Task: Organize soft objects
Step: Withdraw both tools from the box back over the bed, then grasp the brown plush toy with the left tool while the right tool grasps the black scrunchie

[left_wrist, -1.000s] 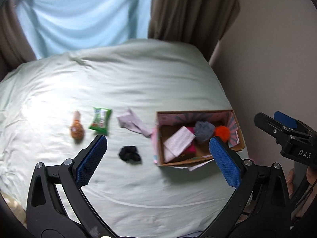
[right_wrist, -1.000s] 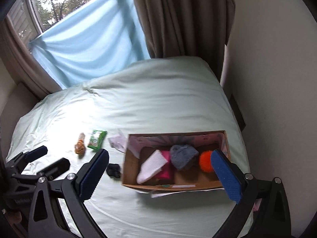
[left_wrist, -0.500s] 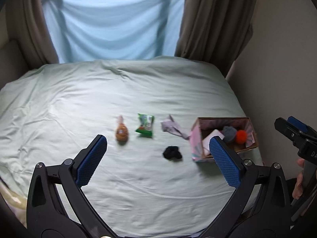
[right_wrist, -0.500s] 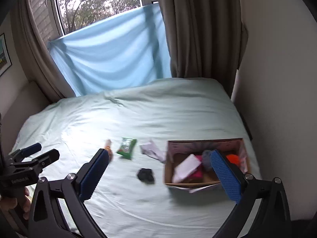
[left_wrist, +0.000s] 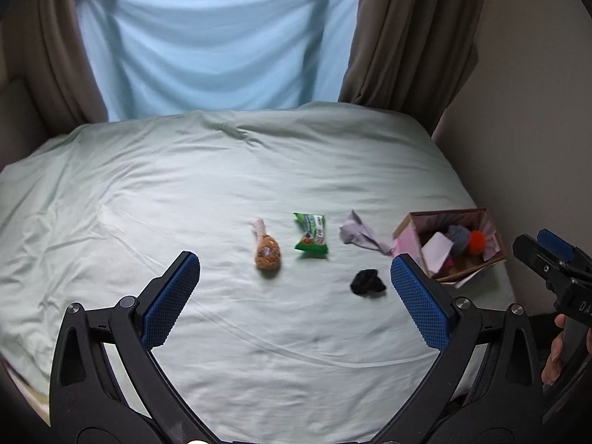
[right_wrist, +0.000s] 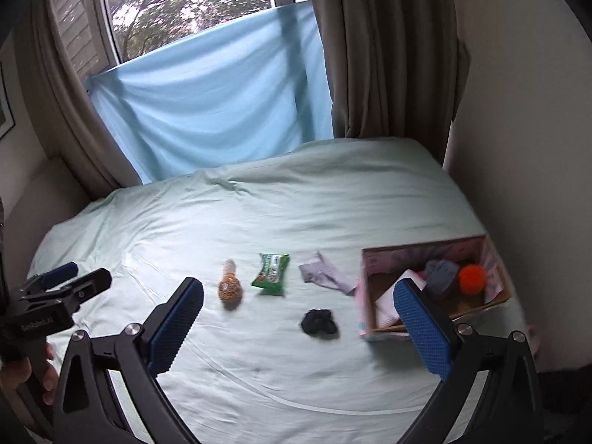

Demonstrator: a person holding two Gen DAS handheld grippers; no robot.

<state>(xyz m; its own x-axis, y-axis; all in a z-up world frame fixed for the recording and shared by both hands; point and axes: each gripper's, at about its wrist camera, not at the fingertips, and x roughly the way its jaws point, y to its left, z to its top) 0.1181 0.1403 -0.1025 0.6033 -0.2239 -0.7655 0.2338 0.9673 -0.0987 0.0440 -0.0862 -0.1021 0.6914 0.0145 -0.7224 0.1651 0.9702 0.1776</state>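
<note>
Hiding part of the box (right_wrist: pixel 495 298), right hand-held gripper (right_wrist: pixel 299 318) gapes empty.

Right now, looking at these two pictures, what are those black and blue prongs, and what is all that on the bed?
There is no robot here: a person holds a hand tool, called a gripper, in each hand. Each picture comes from a camera mounted on one tool, looking forward between its two blue-padded fingers.

One view is from the left gripper, the other from the right gripper. Both are open and hold nothing.

On the pale green bed sheet lie a small orange-brown bag, a green snack packet, a grey sock and a black bundle of cloth. At the bed's right edge sits a cardboard box with soft things inside, including an orange pompom.
</note>
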